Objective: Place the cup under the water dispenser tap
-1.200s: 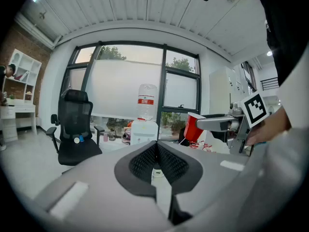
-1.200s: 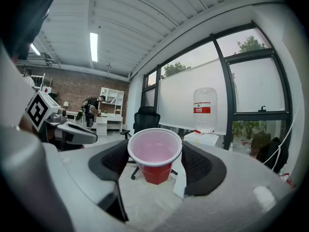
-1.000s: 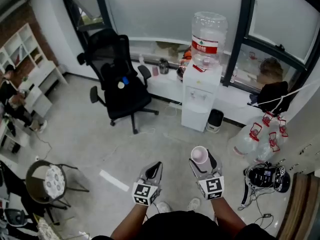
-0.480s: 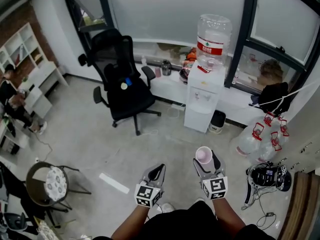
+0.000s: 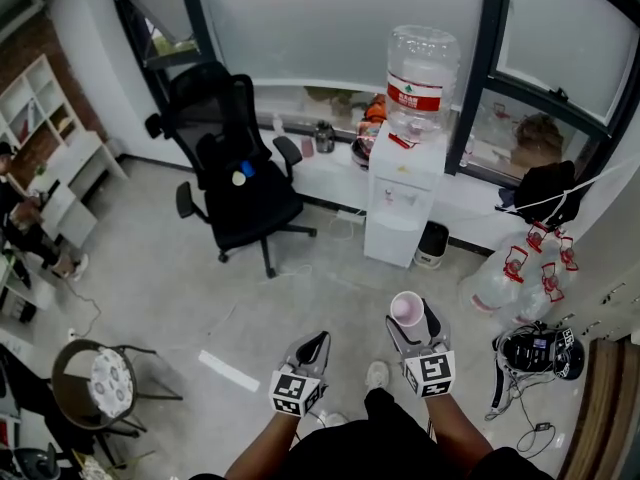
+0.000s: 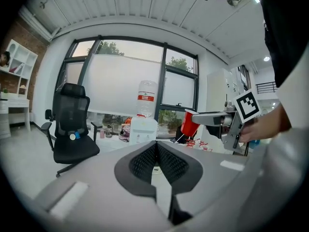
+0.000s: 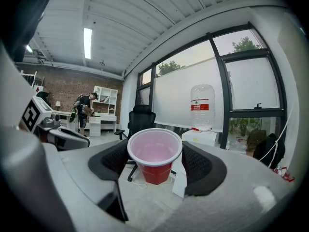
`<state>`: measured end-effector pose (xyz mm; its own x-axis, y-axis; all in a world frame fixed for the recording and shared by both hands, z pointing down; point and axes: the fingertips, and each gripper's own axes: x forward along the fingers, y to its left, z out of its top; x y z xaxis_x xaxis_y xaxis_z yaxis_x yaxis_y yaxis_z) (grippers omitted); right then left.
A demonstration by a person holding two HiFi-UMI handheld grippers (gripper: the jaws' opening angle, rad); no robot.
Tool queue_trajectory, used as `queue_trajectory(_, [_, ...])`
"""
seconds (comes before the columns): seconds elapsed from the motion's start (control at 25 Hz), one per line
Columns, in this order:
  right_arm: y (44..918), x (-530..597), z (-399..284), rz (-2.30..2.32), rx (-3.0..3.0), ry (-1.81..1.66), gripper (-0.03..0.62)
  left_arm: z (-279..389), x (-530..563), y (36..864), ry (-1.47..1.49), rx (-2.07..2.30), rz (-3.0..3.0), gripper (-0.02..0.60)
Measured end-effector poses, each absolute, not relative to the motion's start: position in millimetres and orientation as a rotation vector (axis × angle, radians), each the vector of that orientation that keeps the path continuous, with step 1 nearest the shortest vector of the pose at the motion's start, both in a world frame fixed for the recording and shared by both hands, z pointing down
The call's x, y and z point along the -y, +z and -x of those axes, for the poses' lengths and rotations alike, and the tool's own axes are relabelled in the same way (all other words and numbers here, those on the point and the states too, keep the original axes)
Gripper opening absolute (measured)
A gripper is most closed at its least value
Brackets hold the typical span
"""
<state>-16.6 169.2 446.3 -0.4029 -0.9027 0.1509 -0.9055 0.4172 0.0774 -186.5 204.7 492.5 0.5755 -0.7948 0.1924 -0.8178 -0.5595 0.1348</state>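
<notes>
Head view: R gripper [image 5: 407, 320] carries red cup [image 5: 406, 308] upright, well apart from water dispenser [image 5: 400, 203] by the window. L gripper [image 5: 313, 346] beside it. L gripper view: jaws pressed together, nothing btwn. R gripper view: pads pinch cup's sides, mouth up.

Head camera: above the floor [image 5: 180, 268], looking steeply down and forward; left gripper [image 5: 313, 343] and right gripper [image 5: 411, 320] at the bottom edge. Each gripper camera: close behind its own jaws, facing near level toward the windows [image 5: 340, 28]. All three share the water dispenser [image 5: 403, 208] and office chair [image 5: 240, 168]; the left gripper view also takes in the cup [image 5: 405, 308].
</notes>
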Motion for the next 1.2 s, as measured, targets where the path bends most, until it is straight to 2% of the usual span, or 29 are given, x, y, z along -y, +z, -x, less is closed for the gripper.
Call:
queue_trajectory(0.48, [449, -79, -16, -1.603, 2.479, 0.025, 0.344, 153, -105, 479, 0.192, 1.355, -2.64, 0.017])
queue_trajectory(1.2, [457, -6, -44, -1.508, 2.522, 0.046, 0.344, 119, -29, 471, 0.217, 1.428, -2.607, 0.017])
